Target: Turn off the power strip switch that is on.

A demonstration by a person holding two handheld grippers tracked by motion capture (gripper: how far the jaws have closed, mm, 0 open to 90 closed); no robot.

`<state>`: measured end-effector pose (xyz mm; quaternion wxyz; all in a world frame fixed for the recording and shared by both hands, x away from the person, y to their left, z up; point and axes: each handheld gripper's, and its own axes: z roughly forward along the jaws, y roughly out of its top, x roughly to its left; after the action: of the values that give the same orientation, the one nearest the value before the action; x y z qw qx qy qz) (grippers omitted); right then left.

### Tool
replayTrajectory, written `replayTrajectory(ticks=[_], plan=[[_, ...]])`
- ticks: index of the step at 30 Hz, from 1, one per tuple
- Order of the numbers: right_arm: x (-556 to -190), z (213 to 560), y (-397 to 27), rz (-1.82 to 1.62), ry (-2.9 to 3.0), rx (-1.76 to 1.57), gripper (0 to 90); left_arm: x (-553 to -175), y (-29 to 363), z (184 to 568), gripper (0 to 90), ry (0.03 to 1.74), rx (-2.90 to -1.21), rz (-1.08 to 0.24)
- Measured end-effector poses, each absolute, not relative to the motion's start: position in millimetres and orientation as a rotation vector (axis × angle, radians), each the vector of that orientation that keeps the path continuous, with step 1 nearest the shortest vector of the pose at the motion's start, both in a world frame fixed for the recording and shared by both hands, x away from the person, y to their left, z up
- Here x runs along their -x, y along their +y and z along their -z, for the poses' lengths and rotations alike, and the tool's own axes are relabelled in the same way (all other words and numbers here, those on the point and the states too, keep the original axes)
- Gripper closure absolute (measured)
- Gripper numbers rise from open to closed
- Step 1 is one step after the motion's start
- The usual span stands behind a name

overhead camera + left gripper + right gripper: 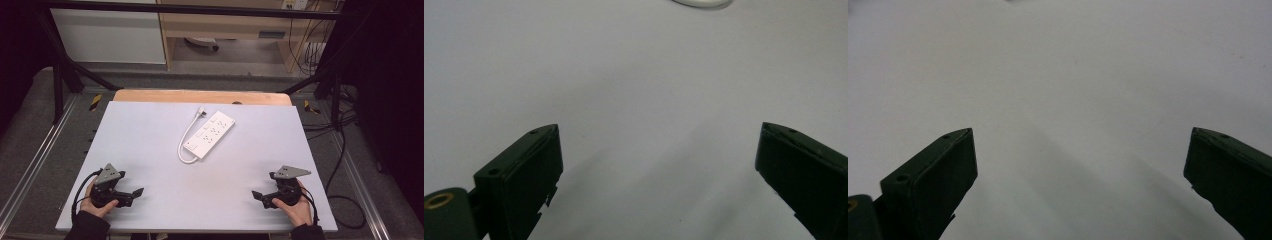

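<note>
A white plastic power strip with its looped white cord lies at centre frame on the pale grey tabletop. The left black two-jaw gripper at lower left and the right black two-jaw gripper at lower right both have jaws spread wide, empty, well apart from the strip.

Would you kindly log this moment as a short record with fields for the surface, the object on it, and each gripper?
surface: pale board on a wooden table
object: white power strip, cord looped beside it, lying at the board's middle, toward the far edge
left gripper: open, near the front left corner, holding nothing
right gripper: open, near the front right corner, holding nothing
contact: neither gripper touches the strip
</note>
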<state>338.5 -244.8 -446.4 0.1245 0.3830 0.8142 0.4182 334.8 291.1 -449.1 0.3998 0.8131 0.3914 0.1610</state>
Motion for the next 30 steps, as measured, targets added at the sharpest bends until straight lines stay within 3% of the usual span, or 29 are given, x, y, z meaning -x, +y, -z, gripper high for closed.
replayTrajectory(ticks=[30], plan=[[-347.8,437.4,-221.4,-1.155,2.344,-1.11,2.3,-334.7,292.1,448.8,4.9,0.993,-2.058,-0.421]])
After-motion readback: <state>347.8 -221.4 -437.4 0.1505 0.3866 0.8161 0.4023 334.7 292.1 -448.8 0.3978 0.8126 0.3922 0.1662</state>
